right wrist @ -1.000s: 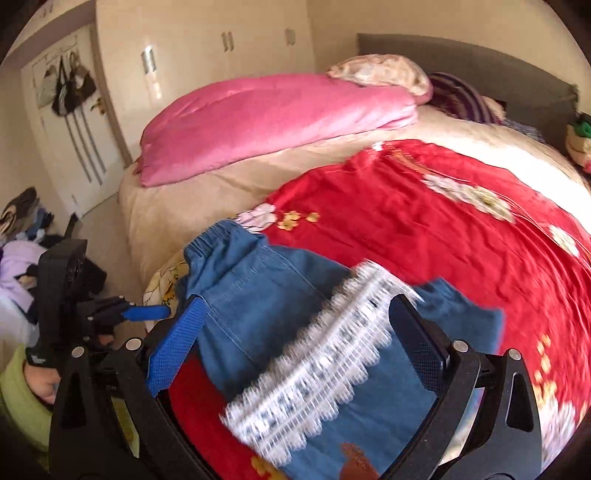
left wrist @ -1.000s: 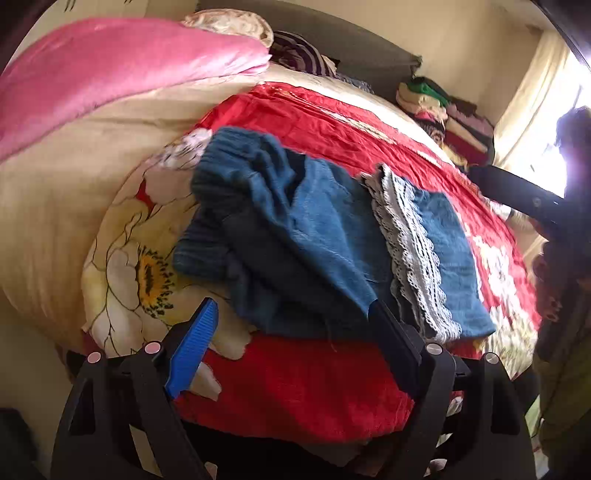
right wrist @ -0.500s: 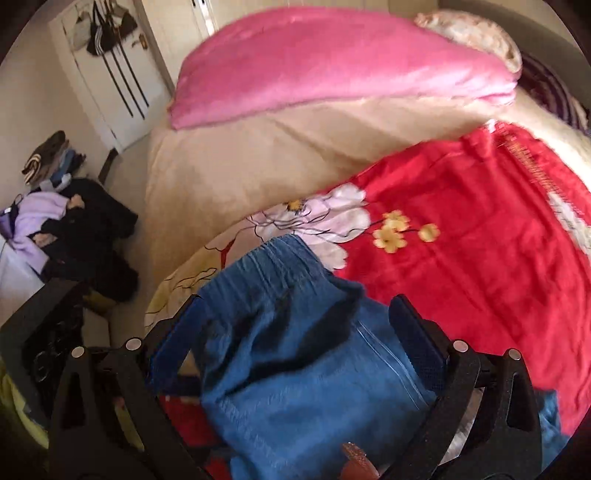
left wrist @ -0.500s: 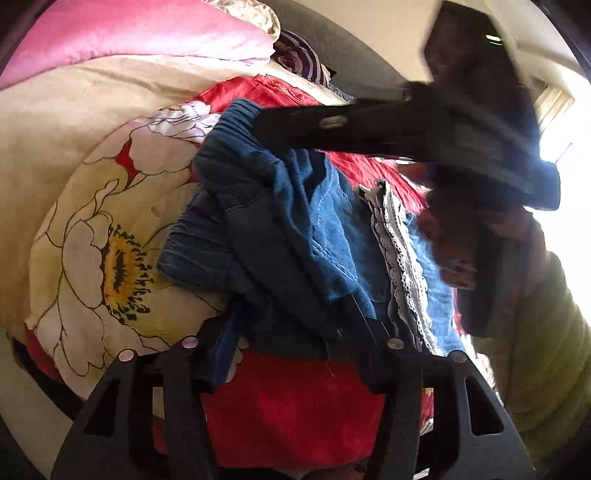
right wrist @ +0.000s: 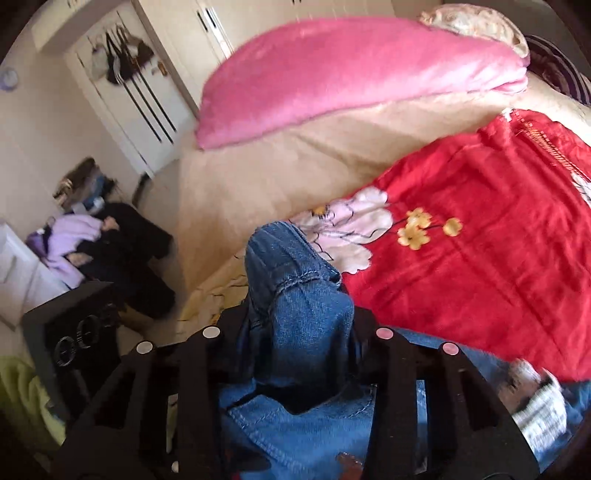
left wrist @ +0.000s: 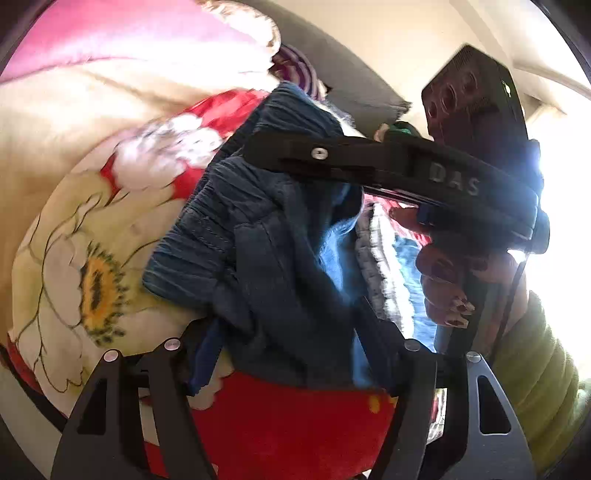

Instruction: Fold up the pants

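Observation:
Blue denim pants with a white lace trim lie bunched on the red floral bedspread. My left gripper has its fingers on either side of the near edge of the pants, partly closed around the fabric. My right gripper is shut on the elastic waistband, which is gathered and lifted between its fingers. In the left wrist view the right gripper reaches across above the pants, held by a hand. The lace trim is blurred at the lower right.
A pink duvet and cream blanket lie along the far side of the bed. A pile of clothes sits on the floor near the wardrobe doors. Pillows rest at the headboard.
My right gripper closed on the waistband and lifted it, bunching the denim. My left gripper moved in and narrowed around the near edge of the pants.

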A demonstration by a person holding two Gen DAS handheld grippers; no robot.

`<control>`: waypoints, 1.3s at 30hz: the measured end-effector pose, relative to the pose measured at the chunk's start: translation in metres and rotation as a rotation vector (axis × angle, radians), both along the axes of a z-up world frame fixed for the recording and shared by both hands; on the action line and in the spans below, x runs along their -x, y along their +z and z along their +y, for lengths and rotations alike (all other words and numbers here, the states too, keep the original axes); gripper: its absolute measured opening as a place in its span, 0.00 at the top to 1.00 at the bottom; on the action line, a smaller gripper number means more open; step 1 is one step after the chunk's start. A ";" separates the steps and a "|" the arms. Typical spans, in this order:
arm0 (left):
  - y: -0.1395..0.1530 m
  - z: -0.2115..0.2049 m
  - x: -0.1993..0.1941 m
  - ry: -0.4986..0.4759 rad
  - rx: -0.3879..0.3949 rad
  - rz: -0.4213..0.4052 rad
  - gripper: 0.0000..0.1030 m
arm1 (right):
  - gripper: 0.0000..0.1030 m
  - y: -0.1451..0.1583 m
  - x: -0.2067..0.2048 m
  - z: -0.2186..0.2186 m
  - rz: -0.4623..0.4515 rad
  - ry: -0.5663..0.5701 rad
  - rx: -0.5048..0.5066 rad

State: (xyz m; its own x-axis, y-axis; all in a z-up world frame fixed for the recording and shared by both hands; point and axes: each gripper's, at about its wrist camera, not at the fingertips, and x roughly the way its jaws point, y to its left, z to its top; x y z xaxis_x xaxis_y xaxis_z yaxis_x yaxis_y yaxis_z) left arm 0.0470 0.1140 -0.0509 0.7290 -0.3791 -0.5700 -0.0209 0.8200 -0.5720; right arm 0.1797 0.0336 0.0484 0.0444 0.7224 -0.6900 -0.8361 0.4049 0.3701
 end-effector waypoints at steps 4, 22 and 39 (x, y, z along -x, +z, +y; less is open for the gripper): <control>0.019 -0.011 -0.002 -0.021 -0.012 -0.040 0.42 | 0.68 0.021 0.000 -0.030 0.007 -0.022 -0.090; 0.055 -0.111 -0.025 -0.201 -0.090 -0.089 0.42 | 0.21 0.041 -0.002 -0.187 -0.016 -0.357 -0.224; 0.016 -0.165 -0.012 -0.388 -0.203 0.071 0.42 | 0.30 -0.042 0.000 -0.224 0.048 -0.612 0.046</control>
State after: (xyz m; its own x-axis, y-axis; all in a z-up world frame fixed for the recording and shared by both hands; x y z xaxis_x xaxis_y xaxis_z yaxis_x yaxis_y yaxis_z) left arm 0.0585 -0.0515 -0.0344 0.5109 -0.4923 -0.7047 0.2770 0.8704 -0.4071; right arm 0.1799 -0.1908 0.0064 0.4100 0.5450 -0.7314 -0.4300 0.8227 0.3719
